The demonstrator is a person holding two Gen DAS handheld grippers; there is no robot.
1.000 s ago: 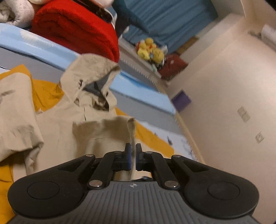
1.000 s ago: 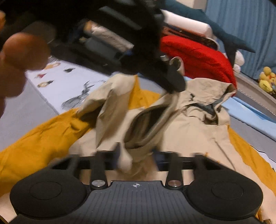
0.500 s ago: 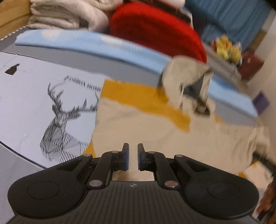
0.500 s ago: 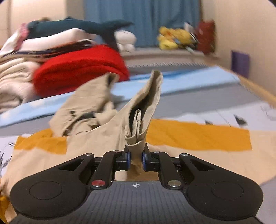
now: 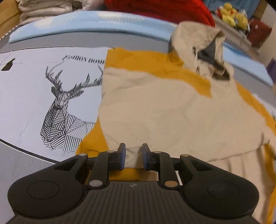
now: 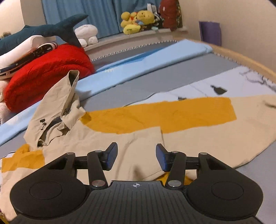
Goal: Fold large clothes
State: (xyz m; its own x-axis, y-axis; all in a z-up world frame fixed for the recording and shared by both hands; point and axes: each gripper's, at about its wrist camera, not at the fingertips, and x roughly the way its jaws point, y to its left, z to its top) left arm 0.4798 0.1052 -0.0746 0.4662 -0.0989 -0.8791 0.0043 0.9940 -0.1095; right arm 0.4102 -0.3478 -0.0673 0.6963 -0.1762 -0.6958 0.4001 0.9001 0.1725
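Observation:
A beige hooded jacket with mustard-yellow panels lies spread on the bed, its hood bunched up at the far end. My left gripper points down over the jacket's near left edge. Its jaws are opening with a narrow gap, and the cloth lies under them without being pinched. In the right wrist view the jacket lies flat, with the hood at the left. My right gripper hovers low over the beige front. Its jaws are opening wide and nothing is between its pads.
The bed sheet carries a deer print left of the jacket. A red blanket, a plush shark and folded pale blankets sit at the bed's far end. Yellow plush toys stand on a ledge. A wooden bed rim runs at the right.
My right gripper has let go of the folded beige sleeve it held upright, and that cloth now lies flat. My left gripper released its cloth edge, tipped down toward the jacket's left side and parted its jaws.

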